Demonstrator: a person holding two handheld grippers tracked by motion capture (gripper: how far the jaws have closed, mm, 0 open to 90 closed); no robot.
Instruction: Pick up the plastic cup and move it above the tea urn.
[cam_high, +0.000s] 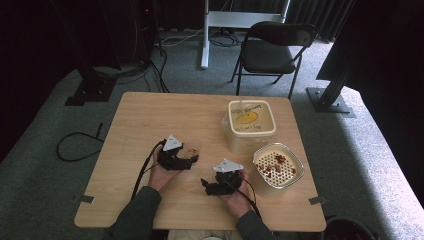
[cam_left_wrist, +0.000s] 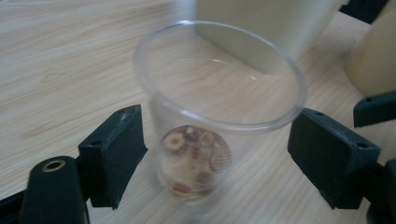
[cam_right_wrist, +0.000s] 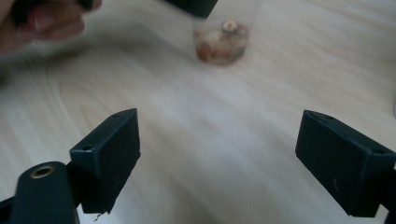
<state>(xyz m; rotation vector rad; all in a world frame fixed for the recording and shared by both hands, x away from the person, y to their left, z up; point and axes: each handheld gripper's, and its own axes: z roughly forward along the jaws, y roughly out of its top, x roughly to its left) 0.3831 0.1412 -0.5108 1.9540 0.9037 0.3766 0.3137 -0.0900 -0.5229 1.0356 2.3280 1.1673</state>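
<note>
Both forearms come in from the near table edge in dark sleeves, angled toward each other. The left hand holds the left gripper nearer the table's middle, pointing right; its jaws stand wide apart, one on each side of a clear cup, and neither pad clearly touches it. The right hand holds the right gripper nearer the table's front edge, pointing left, jaws spread wide with nothing between them.
</note>
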